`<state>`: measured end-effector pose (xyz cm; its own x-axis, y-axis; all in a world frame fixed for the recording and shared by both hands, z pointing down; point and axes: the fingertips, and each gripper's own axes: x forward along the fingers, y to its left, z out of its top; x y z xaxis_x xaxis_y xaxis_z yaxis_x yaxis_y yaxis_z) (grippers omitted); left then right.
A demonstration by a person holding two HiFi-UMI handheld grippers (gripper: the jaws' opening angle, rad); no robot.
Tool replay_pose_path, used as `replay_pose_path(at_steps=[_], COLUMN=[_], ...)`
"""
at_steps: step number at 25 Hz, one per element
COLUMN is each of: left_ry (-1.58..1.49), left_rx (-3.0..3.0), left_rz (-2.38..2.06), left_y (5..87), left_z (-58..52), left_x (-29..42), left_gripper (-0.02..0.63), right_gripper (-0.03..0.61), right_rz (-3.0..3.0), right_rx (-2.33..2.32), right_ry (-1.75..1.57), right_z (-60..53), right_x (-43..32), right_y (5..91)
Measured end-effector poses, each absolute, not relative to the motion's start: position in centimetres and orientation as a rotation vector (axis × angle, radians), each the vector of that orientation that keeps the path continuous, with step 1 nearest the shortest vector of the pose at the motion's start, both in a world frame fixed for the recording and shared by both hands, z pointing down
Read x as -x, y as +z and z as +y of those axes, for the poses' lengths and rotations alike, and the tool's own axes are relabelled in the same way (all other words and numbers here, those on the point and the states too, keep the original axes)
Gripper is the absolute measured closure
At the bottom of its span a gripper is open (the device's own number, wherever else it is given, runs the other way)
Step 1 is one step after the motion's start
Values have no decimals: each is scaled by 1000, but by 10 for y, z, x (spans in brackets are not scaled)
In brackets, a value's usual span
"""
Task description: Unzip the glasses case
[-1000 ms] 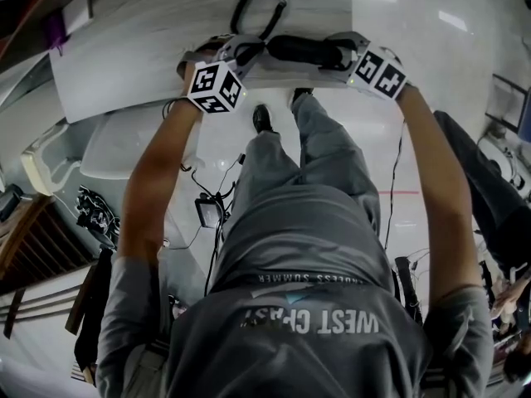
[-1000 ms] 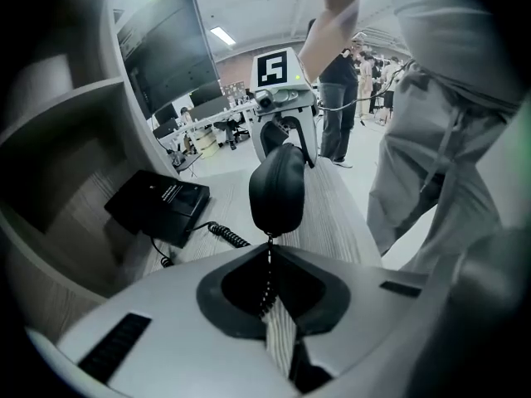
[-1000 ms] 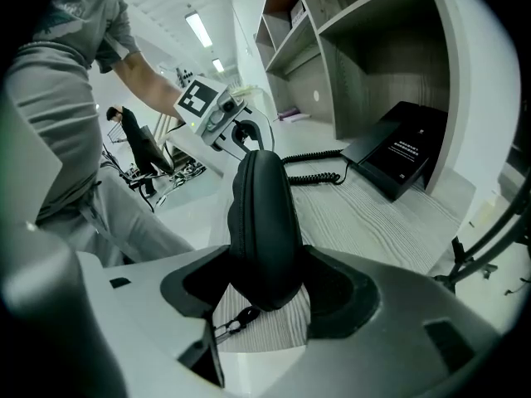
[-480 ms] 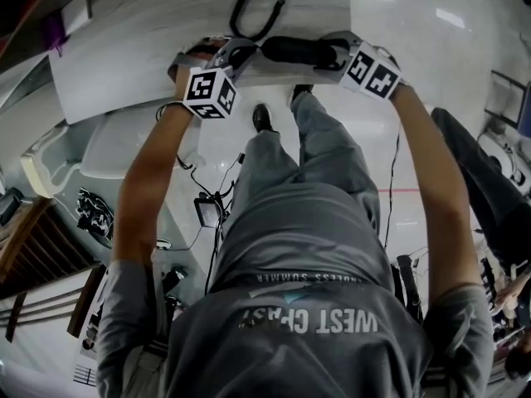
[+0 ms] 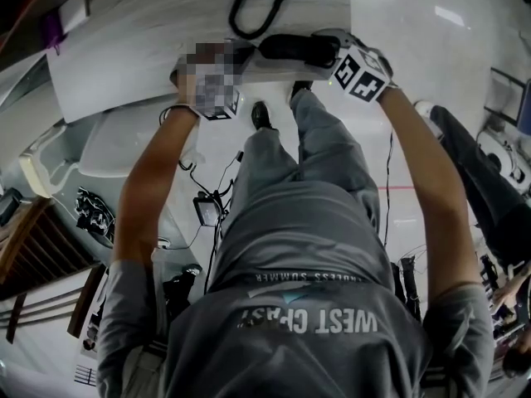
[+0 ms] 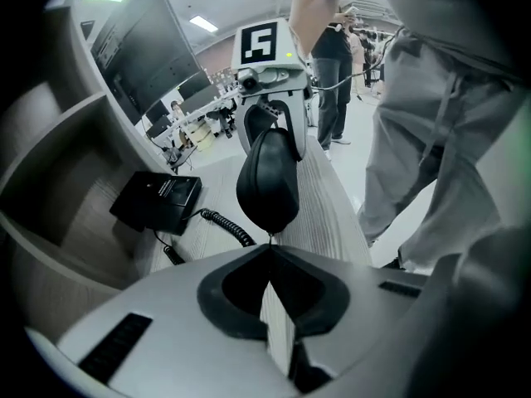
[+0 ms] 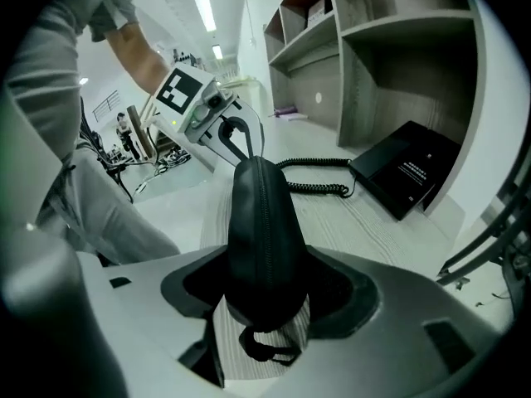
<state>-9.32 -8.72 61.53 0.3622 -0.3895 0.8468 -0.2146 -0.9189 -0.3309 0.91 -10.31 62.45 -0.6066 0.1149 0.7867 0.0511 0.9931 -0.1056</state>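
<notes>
Left gripper view: the left gripper (image 6: 270,247) is pinching, with its jaws pressed fully together, a thin tab at the near tip of the glasses case (image 6: 267,181); this tab is judged to be the zipper pull (image 6: 270,238); the case is lying lengthwise along the edge of the table (image 6: 332,214), with the right gripper (image 6: 270,128) gripping its far end; a black box (image 6: 158,201) and a coiled cord (image 6: 224,226) are lying well apart from it.

Right gripper view: the right gripper is clasping the case's rounded end, jaws spread wide and pressing on both sides; a small loop (image 7: 265,347) is hanging from that end; the zipper line (image 7: 264,214) is running along the top of the case and is looking closed along all that is showing.

Head view: both arms are reaching to the table's near edge; the case is lying between the two grippers, one at each end.

Progress: the case is being held steady and the pull is being pinched; no opening is showing yet, so drawing the pull along the whole zipper is, by this reading, still remaining.
</notes>
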Motion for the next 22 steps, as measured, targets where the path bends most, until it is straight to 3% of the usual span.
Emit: replay_pose_path(at_steps=[16,22], left_ry=[-1535,-1787], left_rx=[2282,2417], left_rz=[512,359], left_y=[583,626], left_z=[-87,-72], left_x=[77,104], left_gripper=[618,605], right_gripper=[314,313], right_rz=[-1962,-1973], right_rx=[100,110], right_ry=[107,43], right_z=[-109,-106], right_x=[-25,-27], right_y=[635,634])
